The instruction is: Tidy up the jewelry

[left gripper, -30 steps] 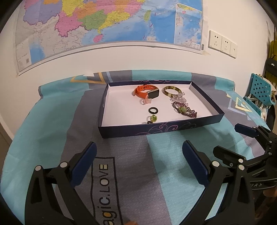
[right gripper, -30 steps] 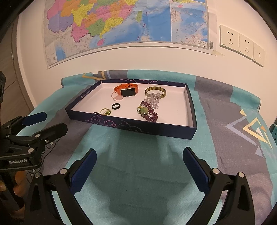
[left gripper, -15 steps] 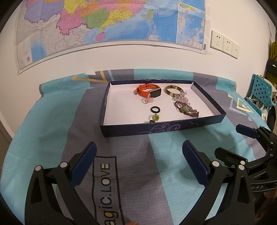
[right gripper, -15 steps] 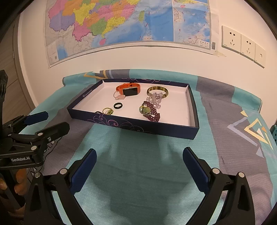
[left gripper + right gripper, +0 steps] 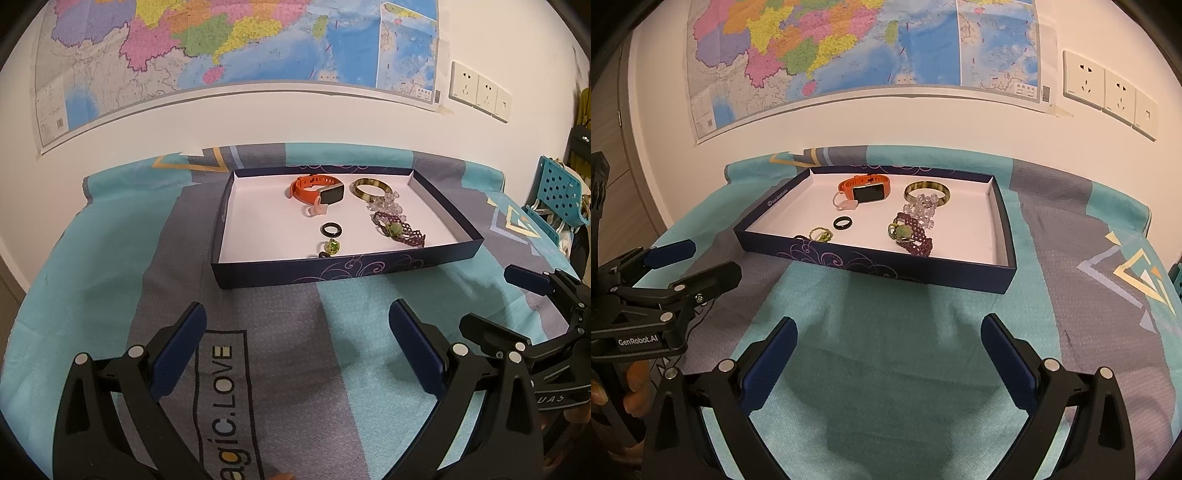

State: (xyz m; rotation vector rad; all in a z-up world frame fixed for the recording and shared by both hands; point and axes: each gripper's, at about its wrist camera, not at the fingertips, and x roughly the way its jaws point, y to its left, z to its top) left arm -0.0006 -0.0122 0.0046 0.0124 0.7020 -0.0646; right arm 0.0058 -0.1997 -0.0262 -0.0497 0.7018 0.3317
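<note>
We work on a bench draped in a teal and grey cloth (image 5: pixel 110 236), set against a wall carrying a map (image 5: pixel 229 48) and wall sockets (image 5: pixel 1108 92). The dark blue box lid (image 5: pixel 332 275), used as a tray, lies toward the bench's far edge with its long axis parallel to that edge.

All the jewelry we can see lies inside the tray. The orange smartwatch (image 5: pixel 316 188) and the tortoiseshell bangle (image 5: pixel 371 187) sit near the tray's far wall. The clear bead bracelet (image 5: pixel 923 206) touches the bangle, and the maroon beaded bracelet with a green stone (image 5: pixel 397 230) lies just in front of it. The black ring (image 5: pixel 330 229) rests mid-tray; the small green beaded piece (image 5: pixel 820 234) lies against the near wall.

This layout fits both a tray still to be sorted and one already filled.

The tray lies straight ahead of both tools. The left gripper (image 5: pixel 295 343) faces the tray's left half; the right gripper (image 5: pixel 886 347) faces its near-right portion. Neither is clearly nearer. Both hover level above the cloth near the bench's near edge, fingers spread wide and holding nothing.
</note>
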